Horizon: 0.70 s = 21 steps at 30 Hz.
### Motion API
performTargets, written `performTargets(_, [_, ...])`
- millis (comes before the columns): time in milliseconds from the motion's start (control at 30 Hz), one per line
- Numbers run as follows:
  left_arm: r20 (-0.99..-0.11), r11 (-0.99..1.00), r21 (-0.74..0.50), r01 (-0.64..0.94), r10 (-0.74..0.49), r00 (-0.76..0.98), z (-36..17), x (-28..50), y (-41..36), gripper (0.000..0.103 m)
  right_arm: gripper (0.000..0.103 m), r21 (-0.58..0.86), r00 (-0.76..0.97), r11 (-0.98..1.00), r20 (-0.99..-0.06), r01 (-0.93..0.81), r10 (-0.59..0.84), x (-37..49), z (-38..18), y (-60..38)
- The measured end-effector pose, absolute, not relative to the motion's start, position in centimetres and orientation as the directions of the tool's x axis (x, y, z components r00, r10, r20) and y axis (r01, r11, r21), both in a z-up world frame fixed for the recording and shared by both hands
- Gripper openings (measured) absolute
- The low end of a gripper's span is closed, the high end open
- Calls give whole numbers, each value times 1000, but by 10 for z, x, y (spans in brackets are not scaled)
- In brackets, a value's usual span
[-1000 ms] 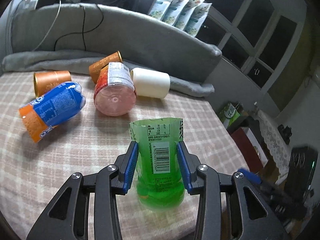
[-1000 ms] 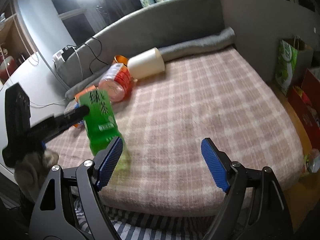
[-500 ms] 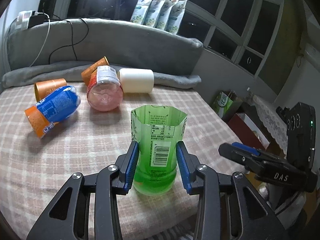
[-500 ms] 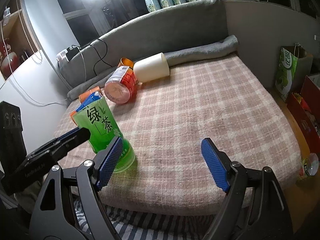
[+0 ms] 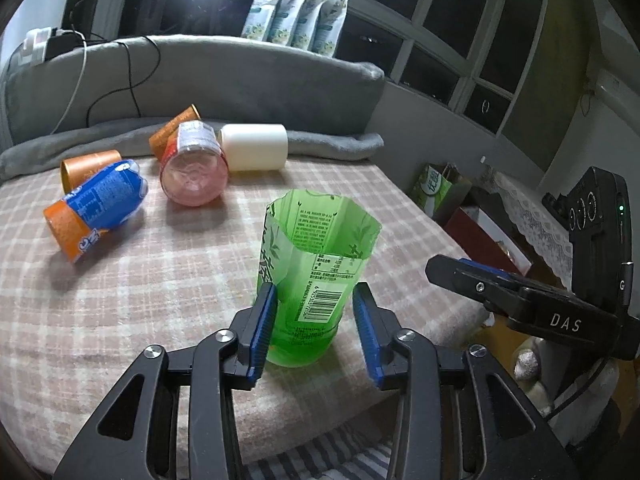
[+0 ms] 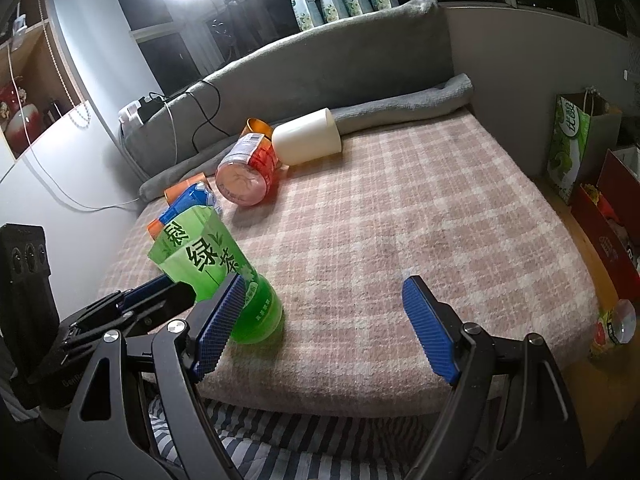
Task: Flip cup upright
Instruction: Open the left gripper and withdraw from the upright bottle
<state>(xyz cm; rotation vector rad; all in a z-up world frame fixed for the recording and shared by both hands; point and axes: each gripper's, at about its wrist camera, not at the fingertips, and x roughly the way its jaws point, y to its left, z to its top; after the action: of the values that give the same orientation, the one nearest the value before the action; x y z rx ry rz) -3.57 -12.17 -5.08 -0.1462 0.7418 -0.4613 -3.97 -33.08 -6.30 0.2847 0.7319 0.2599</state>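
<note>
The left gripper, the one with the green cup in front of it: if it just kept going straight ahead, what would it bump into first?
The green cup. It stands upright on the plaid blanket directly between the left gripper and everything beyond, with the jaws apart on either side. The pink bottle lies farther back, off to the left.

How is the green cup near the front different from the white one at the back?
The green cup stands upright, open end up; the white cup lies on its side. The green cup is see-through with a printed label and barcode; the white cup is opaque and plain. The green cup sits between the fingers of the left gripper, which is open; nothing is around the white cup, though the pink cup lies against it. Both rest on the checked blanket.
</note>
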Motion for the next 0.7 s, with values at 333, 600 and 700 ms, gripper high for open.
performTargets(333, [-630, 890, -272, 367, -453, 631, -48, -51, -117, 64, 83, 319, 753, 936, -576, -152, 318, -53, -55, -332])
performTargets(600, [-548, 953, -158, 260, -303, 780, -23, -73, -85, 66, 95, 214, 850, 964, -469, -155, 241, -76, -32, -322])
performTargets(700, [-491, 972, -103, 213, -236, 839, -11, -82, -77, 72, 96, 180, 873, 971, -435, -156, 221, -82, -23, -317])
